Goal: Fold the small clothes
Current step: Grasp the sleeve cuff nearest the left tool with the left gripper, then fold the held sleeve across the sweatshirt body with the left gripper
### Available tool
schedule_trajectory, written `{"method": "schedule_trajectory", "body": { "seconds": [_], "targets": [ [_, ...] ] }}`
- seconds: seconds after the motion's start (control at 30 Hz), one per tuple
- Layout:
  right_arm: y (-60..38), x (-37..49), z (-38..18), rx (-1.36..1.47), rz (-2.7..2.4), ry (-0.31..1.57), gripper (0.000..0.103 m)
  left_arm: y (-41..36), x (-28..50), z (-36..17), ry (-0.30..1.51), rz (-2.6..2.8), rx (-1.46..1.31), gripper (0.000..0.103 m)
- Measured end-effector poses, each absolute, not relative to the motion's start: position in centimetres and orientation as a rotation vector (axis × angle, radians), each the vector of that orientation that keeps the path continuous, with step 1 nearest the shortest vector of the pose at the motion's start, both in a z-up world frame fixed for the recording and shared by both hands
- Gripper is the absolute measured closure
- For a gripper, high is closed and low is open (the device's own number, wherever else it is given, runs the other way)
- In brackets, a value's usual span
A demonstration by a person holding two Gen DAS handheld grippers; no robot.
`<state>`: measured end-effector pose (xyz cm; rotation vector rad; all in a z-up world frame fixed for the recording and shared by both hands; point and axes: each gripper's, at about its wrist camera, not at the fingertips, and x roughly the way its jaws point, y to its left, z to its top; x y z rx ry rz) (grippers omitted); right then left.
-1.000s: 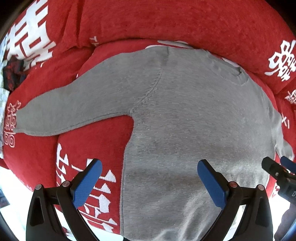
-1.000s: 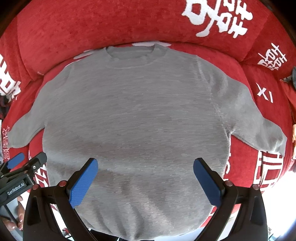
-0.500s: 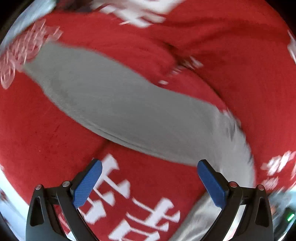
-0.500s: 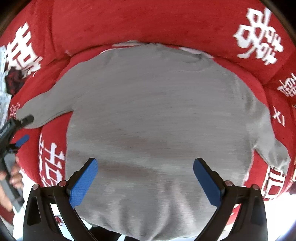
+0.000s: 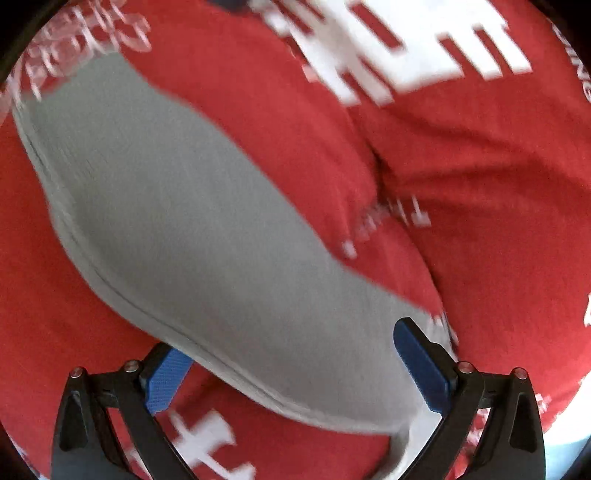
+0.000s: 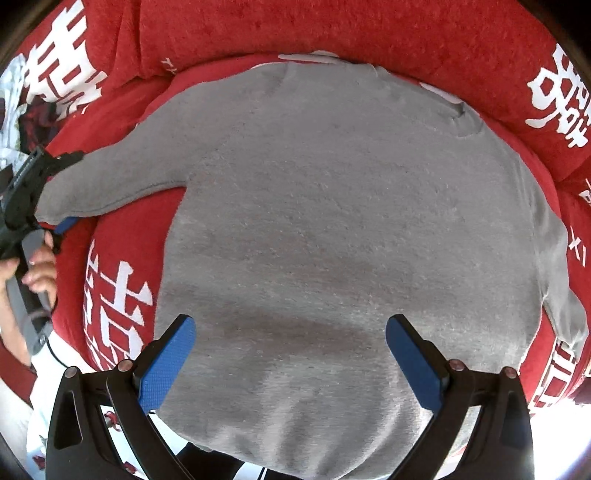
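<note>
A grey sweater lies flat, face up, on a red cushion with white characters. Its left sleeve stretches out to the side and fills the left wrist view. My left gripper is open with its jaws astride that sleeve near the cuff; the left blue pad is partly under the sleeve's edge. It also shows in the right wrist view at the cuff. My right gripper is open and empty over the sweater's lower hem.
Red back cushions rise behind the sweater. The right sleeve lies along the right side. A patterned cloth lies at the far left. The cushion's front edge runs just below the hem.
My left gripper has swung left from the sweater's body to the left sleeve and closed in on its cuff. My right gripper has shifted left along the hem.
</note>
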<state>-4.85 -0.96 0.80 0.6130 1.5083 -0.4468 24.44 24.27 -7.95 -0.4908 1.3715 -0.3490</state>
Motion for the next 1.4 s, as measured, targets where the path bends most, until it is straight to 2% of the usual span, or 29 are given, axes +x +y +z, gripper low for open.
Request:
{"method": "schedule_trajectory", "body": {
  "seconds": [0.07, 0.1, 0.17, 0.2, 0.23, 0.27, 0.4, 0.57, 0.73, 0.93, 1.07, 1.3, 1.33, 1.37, 1.4],
  "targets": [
    [-1.0, -4.8, 1.1, 0.615, -0.451, 1.500, 0.000, 25.8, 25.7, -7.4, 1.348, -0.301, -0.465, 0.029],
    [-1.1, -4.8, 1.1, 0.617, -0.454, 1.498, 0.000, 26.1, 25.9, -7.4, 1.347, -0.283, -0.457, 0.036],
    [-1.2, -4.9, 1.2, 0.625, -0.462, 1.493, 0.000, 27.2, 26.3, -7.5, 1.324, -0.270, -0.466, 0.064],
    [-1.2, -5.0, 1.2, 0.631, -0.465, 1.492, 0.000, 27.5, 26.1, -7.5, 1.313, -0.281, -0.457, 0.073],
    [-1.1, -5.2, 1.2, 0.640, -0.469, 1.489, 0.000, 27.6, 26.1, -7.5, 1.310, -0.295, -0.439, 0.093],
    [-1.1, -5.3, 1.2, 0.647, -0.471, 1.486, 0.000, 27.7, 26.1, -7.8, 1.311, -0.306, -0.416, 0.096],
    [-0.6, -6.0, 1.7, 0.668, -0.468, 1.466, 0.000, 26.6, 25.5, -6.9, 1.261, -0.365, -0.385, 0.096],
    [-1.1, -8.2, 2.3, 0.680, -0.495, 1.440, 0.000, 22.5, 24.3, -2.3, 1.157, -0.527, -0.331, 0.096],
    [-3.4, -11.0, 2.7, 0.737, -0.524, 1.410, 0.000, 15.1, 21.3, 2.8, 1.069, -0.738, -0.297, 0.096],
    [-7.8, -14.7, 3.7, 0.769, -0.571, 1.354, 0.000, 4.4, 13.7, 7.1, 1.030, -0.956, -0.219, 0.096],
    [-11.0, -18.0, 3.8, 0.814, -0.626, 1.328, 0.000, -3.7, 6.8, 5.6, 1.088, -1.064, -0.079, 0.096],
    [-14.9, -23.8, 1.2, 0.886, -0.721, 1.355, 0.000, -10.1, -1.1, 0.1, 1.237, -1.065, 0.136, 0.096],
    [-15.3, -24.6, 0.8, 0.897, -0.733, 1.359, 0.000, -10.4, -1.7, -0.6, 1.256, -1.041, 0.184, 0.093],
    [-15.5, -25.0, 0.5, 0.902, -0.741, 1.363, 0.000, -10.1, -2.1, -1.2, 1.263, -1.024, 0.217, 0.077],
    [-15.9, -25.5, 0.3, 0.905, -0.747, 1.366, 0.000, -10.1, -2.5, -1.6, 1.263, -0.986, 0.275, 0.066]
  ]
}}
